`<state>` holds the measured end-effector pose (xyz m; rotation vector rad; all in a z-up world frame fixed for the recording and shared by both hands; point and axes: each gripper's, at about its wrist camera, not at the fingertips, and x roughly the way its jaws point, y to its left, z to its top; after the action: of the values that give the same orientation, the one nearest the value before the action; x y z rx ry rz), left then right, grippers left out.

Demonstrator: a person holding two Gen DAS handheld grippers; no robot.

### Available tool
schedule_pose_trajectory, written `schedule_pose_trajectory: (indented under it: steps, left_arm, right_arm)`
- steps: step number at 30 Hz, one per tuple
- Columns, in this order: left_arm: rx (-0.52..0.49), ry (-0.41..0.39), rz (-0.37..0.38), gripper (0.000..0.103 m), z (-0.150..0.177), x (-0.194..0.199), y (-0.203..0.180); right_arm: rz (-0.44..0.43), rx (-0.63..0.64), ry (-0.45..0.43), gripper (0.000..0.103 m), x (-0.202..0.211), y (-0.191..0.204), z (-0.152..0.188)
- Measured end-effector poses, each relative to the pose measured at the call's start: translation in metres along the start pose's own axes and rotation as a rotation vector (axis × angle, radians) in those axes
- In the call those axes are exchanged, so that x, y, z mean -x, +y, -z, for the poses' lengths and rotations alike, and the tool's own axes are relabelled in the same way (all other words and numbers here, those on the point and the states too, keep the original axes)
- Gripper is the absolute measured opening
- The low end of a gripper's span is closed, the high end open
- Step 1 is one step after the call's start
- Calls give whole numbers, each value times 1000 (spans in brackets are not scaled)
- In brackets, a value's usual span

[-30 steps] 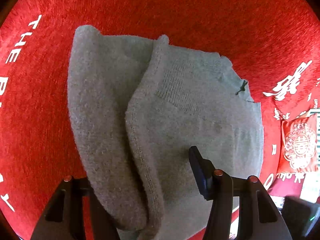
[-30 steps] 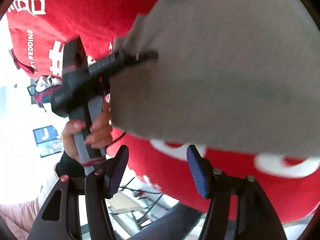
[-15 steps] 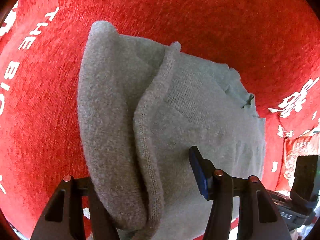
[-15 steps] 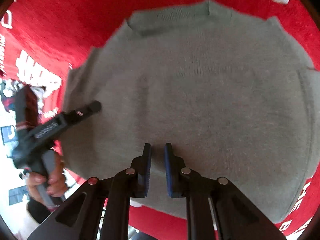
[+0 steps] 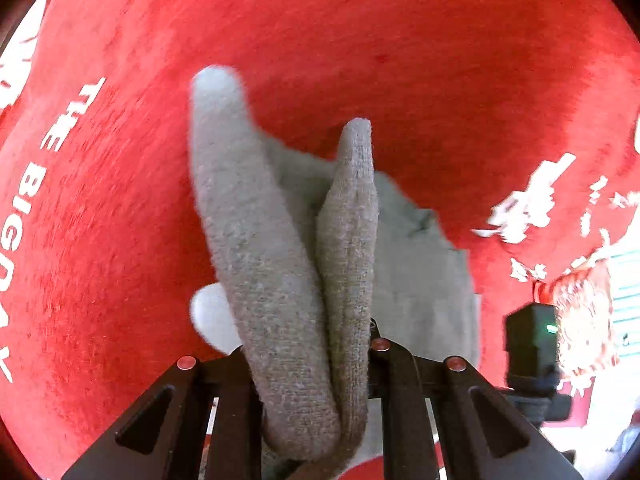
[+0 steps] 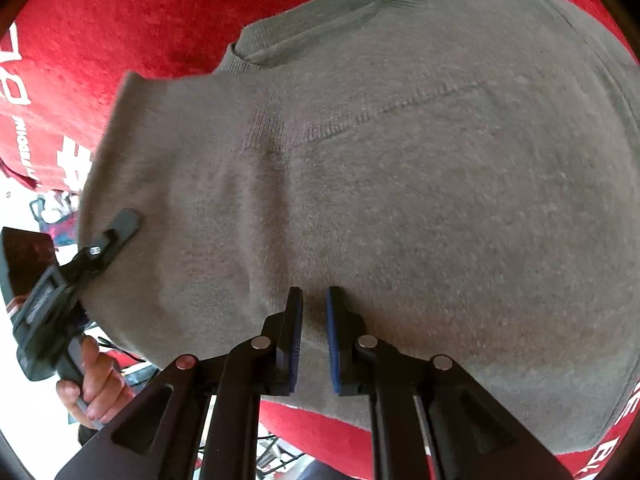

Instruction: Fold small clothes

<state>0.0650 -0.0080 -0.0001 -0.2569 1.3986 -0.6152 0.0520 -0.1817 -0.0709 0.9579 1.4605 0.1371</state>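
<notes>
On the red cloth (image 6: 120, 20) with white lettering lies a grey knitted sweater (image 6: 400, 180), spread broadly, its ribbed neckline (image 6: 320, 24) at the far edge as the right wrist camera sees it. From that neckline the garment runs down toward the near hem, so its long axis points roughly away from the right gripper (image 6: 314, 340), collar farthest. That gripper sits at the near hem, below the neckline and a little left of centre; its blue-padded fingers (image 6: 294, 344) stand almost together with a ridge of grey knit rising between them (whether the pads truly pinch the fabric cannot be told).

Left of the neckline and lower, at the sweater's side edge, the left gripper (image 6: 116, 236) clamps the fabric, a hand (image 6: 92, 384) wrapped round its handle. In the left wrist view the left gripper (image 5: 308, 364) has its jaws shut on a doubled fold of the sweater (image 5: 288, 280), which rears up in two thick ridges between them, the rest trailing off to the right over the red cloth (image 5: 400, 60).
</notes>
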Motion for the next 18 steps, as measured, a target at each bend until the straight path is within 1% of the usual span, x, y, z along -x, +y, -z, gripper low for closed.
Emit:
schedule_pose_trajectory:
  steps: [2,4,7,10,13,15,18]
  left_arm:
    - [-21,-10,30,17,0,7,-15]
    - [-47,-9,60,17,2,9,-34]
    - [-117,11,69,17,9,2,-68]
    - [-180,51,71,17,20,-15,-97]
    - [-243,110,44,17,34,-46,-126]
    - [-297,135,21,17,44,-64,-147]
    - [-404,159,-40,17,59,-84,-175]
  right_arm:
    - [-19,-8,-9,16,10,-9,3]
    - [-55,-22,-34,17,24,-20,5]
    - [-107,-50,-71,17,41,-37,8]
    - [-141,-86,-109,17,55,-59,10]
    - [-176,-132,-136,17,71,-92,14]
    - [-214,-168,-154,17,77,-113,15]
    - [-264,-232,-168,17,84,-146,18]
